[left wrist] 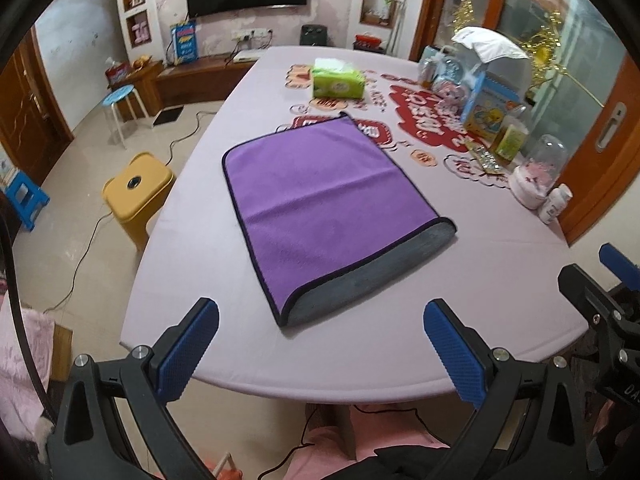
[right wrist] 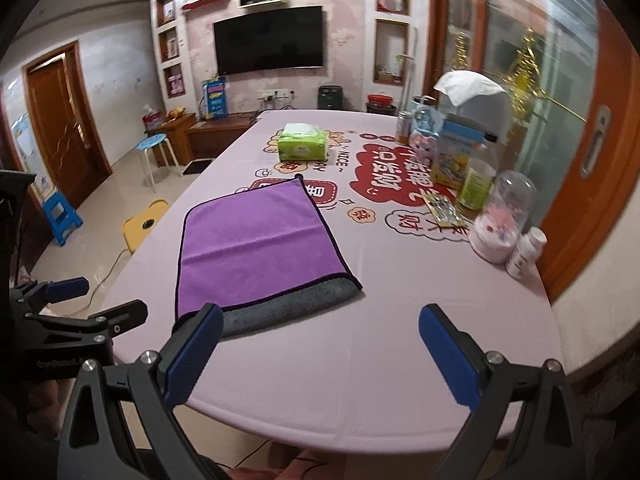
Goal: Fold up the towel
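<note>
A purple towel (left wrist: 320, 204) with a dark hem lies folded once on the lilac table (left wrist: 480, 300); its grey underside shows along the near edge. It also shows in the right wrist view (right wrist: 256, 248). My left gripper (left wrist: 320, 352) is open and empty, held above the table's near edge, just short of the towel's near edge. My right gripper (right wrist: 320, 360) is open and empty, above the near edge of the table, to the right of the towel's near corner. Its left pad (right wrist: 192, 356) overlaps the towel's near left corner in view.
A green tissue pack (left wrist: 338, 84) sits beyond the towel. Jars, boxes and bottles (right wrist: 480, 200) crowd the table's right side. A yellow stool (left wrist: 138, 192) and a blue-topped stool (left wrist: 118, 98) stand on the floor to the left.
</note>
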The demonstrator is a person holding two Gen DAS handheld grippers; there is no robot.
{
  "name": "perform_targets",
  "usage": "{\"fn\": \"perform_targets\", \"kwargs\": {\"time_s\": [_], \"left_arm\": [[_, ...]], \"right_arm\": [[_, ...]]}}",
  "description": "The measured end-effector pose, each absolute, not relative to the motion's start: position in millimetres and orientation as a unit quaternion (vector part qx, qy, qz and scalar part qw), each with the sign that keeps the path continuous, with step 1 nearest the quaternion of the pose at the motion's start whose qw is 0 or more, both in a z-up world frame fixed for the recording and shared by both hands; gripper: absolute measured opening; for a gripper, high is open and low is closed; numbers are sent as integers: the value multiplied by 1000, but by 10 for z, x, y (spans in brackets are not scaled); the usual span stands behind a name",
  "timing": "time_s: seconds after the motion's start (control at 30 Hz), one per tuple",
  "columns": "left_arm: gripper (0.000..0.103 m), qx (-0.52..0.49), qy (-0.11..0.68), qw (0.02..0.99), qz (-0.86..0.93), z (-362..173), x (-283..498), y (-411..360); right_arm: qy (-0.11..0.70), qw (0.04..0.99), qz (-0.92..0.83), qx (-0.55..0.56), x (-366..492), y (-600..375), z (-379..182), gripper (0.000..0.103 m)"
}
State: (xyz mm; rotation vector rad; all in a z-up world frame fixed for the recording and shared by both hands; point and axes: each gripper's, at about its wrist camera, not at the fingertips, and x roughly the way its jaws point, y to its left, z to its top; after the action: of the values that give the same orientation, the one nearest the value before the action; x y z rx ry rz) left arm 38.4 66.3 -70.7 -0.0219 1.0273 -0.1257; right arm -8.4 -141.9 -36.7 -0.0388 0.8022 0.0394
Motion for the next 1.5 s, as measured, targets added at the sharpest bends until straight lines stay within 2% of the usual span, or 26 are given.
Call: {"fn": "perform_targets", "kwargs": {"time_s": [0.5,1.07,1.37,1.5], "left_arm": [[102,-16,533,846,4,-1140,881,704],[102,10,602,798,23,-1930,1397,625],[102,4,635,772,32,-2257,1526,619],[97,2,644,765,28,-2335,1541,603]], "right_arm": [[384,903,131,-138,649,-1443,-823,99],[451,854,217,-142,1419,-1551,-1643,98],[494,826,230,-142,1642,-1617,-2018,89],[507,817,237,-139,1681,-1631,-2105,84]]}}
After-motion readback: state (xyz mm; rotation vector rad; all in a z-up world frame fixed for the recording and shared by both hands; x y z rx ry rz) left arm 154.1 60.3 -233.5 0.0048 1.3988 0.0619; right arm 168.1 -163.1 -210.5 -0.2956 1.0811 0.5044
